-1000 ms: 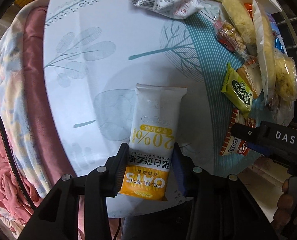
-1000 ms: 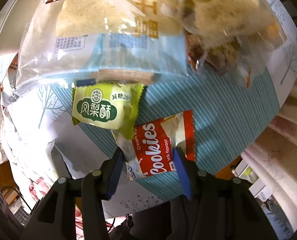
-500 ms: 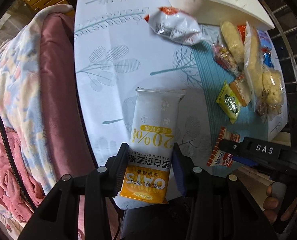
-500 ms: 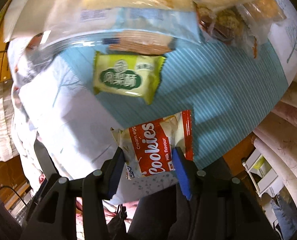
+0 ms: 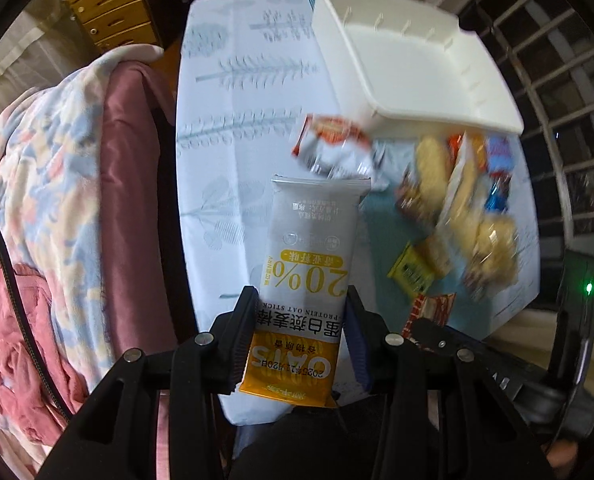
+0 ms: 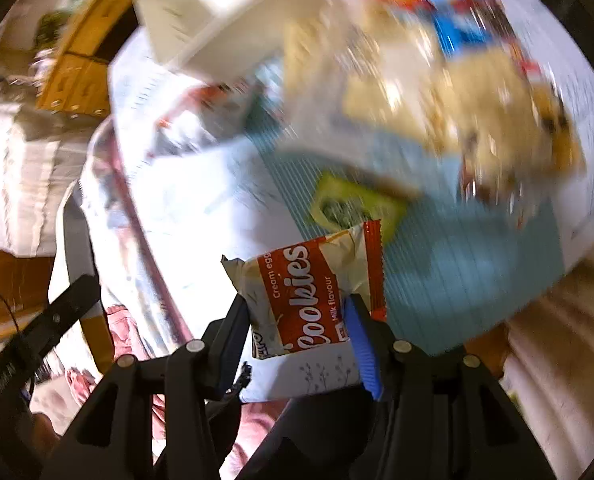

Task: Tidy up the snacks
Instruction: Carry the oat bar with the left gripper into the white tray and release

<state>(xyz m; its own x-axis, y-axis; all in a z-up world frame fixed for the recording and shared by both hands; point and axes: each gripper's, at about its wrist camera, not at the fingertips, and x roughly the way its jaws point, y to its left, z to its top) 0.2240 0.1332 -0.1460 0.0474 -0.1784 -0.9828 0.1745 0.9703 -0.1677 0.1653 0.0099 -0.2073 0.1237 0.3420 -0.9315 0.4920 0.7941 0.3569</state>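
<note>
Two packets clamped, one per hand-held gripper. Left hand-held gripper (image 5: 301, 320): jaws partly closed on the lower end of a white-and-yellow oat bar (image 5: 309, 280), held clear above the counter (image 5: 249, 120). Right hand-held gripper (image 6: 299, 322): jaws partly closed on a red cookies packet (image 6: 309, 288), also off the counter. Beyond: a white bin (image 5: 409, 60), empty as far as visible, beside a blurred heap of loose snacks (image 5: 457, 208).

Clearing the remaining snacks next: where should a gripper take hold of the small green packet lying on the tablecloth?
Grip the green packet across its short width, coming from above. It lies flat, with one end beside the piled bags, so its free near end is the easier hold.
</note>
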